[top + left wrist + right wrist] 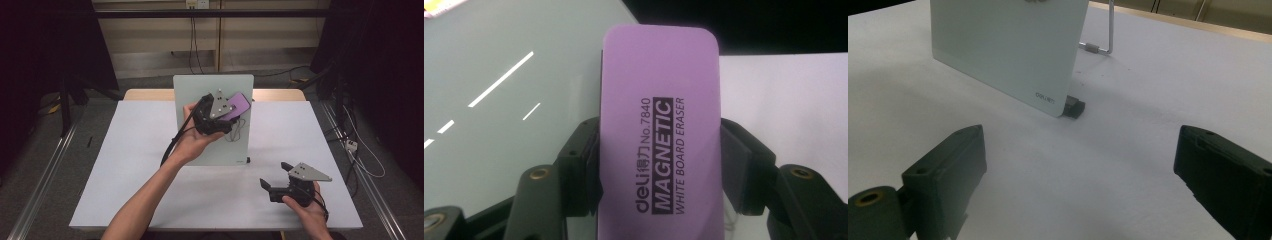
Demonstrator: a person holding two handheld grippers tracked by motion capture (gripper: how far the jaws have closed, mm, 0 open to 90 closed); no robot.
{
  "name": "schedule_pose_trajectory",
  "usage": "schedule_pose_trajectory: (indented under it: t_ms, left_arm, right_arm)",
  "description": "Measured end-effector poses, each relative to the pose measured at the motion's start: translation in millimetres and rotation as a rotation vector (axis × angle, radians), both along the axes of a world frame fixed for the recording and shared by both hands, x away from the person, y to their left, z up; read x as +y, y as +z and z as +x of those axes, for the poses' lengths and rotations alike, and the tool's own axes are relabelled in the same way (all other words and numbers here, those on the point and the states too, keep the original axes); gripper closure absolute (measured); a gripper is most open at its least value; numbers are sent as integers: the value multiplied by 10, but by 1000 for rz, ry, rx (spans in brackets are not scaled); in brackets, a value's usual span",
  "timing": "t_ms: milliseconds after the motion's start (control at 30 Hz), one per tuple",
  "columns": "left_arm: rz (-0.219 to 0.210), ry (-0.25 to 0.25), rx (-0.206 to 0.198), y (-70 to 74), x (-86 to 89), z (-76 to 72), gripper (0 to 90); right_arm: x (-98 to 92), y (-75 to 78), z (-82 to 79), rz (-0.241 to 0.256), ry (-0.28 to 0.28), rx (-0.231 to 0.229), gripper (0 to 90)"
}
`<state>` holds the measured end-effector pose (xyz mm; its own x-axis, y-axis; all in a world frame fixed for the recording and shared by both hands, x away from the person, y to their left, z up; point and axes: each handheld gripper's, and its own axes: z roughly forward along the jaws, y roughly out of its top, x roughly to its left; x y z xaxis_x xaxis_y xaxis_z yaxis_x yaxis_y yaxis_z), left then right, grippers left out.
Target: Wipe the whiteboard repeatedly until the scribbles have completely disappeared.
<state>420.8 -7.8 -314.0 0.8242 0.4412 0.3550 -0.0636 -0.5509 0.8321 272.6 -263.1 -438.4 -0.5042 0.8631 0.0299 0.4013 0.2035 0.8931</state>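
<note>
Purple eraser (659, 130), black lettering; pale green-grey board (200, 95), perhaps glass.

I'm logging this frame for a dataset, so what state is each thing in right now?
Left claw: shut on the purple eraser, raised at the whiteboard.
Purple eraser: clamped between the jaws, label facing the camera.
Whiteboard: standing upright on its stand, scribble on it.
Right claw: open, empty, low over the table.

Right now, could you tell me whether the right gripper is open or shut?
Open: the right gripper shows its jaws wide apart over the table, holding nothing.
</note>
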Motion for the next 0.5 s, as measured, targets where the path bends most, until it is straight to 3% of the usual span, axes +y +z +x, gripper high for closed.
schedule_pose_trajectory:
  t_ms: [500]
  left_arm:
    - [76, -79, 76, -490, -196, -180, 411]
  right_arm:
    - [2, 5, -8, 2, 3, 5, 65]
